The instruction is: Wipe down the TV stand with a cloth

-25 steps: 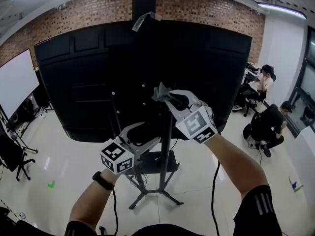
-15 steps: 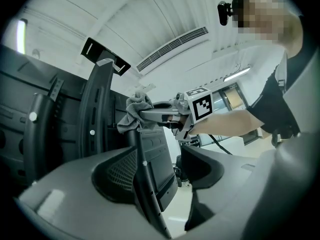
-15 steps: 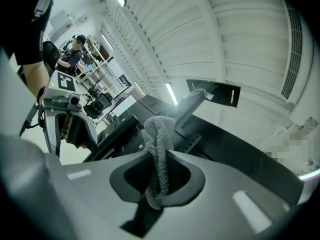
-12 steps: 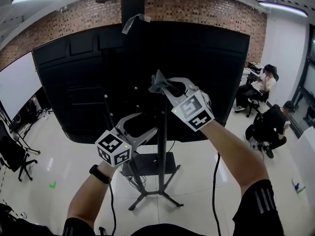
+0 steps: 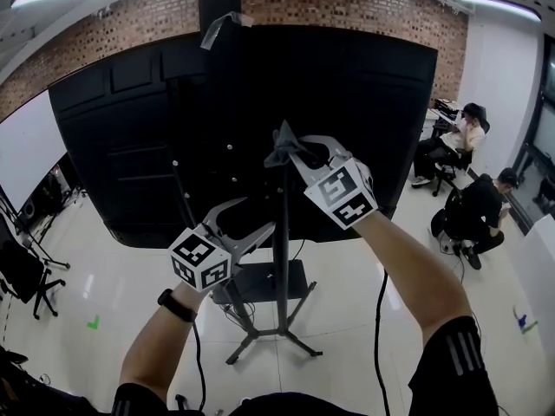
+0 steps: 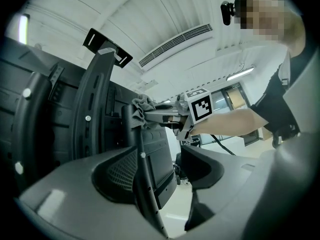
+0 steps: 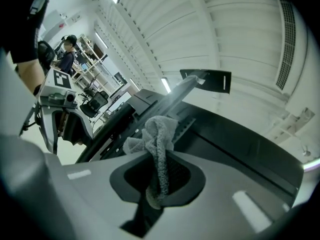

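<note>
Head view, nearest first: over the last second the left gripper (image 5: pixel 264 235) has edged up and inward. Its jaws now stand apart around the stand's post (image 5: pixel 280 267), with the post close against one jaw and a clear gap to the other, so I'd say it steadies the post and does not grip it. Just above, the right gripper (image 5: pixel 297 159) is clamped on the grey cloth (image 5: pixel 279 148), which stays against the upper post, hardly shifted. The wipe seems to linger on that top stretch, with the lower post, the shelf (image 5: pixel 260 284) and the legs (image 5: pixel 295 347) yet to do. A cable (image 5: pixel 379 319) dangles from the right gripper toward the legs. The TV (image 5: pixel 130 120) sits close behind the post and leaves little room. Farther off, two people (image 5: pixel 473 219) sit at the right.
</note>
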`<action>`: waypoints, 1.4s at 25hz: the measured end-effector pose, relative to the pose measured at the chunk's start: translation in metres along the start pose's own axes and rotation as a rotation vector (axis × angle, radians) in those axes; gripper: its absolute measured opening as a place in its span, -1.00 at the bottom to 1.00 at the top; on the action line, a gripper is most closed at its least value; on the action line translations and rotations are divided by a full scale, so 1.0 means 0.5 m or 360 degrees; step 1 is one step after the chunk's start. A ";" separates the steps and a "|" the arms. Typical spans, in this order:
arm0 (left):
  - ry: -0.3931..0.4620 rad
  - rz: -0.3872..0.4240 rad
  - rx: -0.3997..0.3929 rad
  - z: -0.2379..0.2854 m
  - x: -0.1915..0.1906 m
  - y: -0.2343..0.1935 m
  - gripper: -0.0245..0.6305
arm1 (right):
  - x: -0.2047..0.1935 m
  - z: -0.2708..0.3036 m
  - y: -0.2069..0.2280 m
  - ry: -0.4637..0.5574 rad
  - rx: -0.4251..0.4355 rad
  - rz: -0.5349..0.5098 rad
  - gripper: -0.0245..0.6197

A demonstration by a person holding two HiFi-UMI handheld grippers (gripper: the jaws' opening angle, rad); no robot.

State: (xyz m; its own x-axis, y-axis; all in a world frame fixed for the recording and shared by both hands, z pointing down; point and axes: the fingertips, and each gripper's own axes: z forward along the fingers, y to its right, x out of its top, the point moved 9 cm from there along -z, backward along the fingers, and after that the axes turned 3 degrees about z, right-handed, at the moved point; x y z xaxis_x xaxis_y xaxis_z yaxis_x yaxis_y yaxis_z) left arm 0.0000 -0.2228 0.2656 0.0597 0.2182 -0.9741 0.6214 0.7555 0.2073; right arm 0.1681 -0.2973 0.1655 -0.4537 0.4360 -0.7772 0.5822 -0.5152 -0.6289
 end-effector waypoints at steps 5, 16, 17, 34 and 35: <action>-0.0027 -0.0042 0.0019 0.005 -0.029 -0.009 -0.02 | -0.059 0.003 -0.035 -0.0067 0.0060 0.0025 -0.82; -0.0056 -0.0117 0.0027 -0.014 -0.081 0.000 -0.02 | -0.139 -0.003 -0.140 -0.0153 0.0166 0.0070 -0.82; -0.0061 -0.0125 0.0027 -0.016 -0.087 0.002 -0.02 | -0.146 -0.003 -0.145 -0.0152 0.0162 0.0091 -0.82; -0.0198 -0.0292 -0.0019 -0.034 -0.258 0.017 -0.02 | -0.282 0.002 -0.287 -0.0309 0.0276 0.0142 -0.82; -0.0207 -0.0309 -0.0022 -0.034 -0.270 0.020 -0.02 | -0.293 0.000 -0.296 -0.0322 0.0283 0.0155 -0.82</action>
State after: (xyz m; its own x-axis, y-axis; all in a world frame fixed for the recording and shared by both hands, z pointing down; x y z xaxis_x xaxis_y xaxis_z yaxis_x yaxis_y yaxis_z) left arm -0.0150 -0.2344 0.4009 0.0409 -0.0127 -0.9991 0.6205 0.7840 0.0154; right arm 0.1484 -0.2850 0.3726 -0.5372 0.2311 -0.8112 0.5105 -0.6766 -0.5308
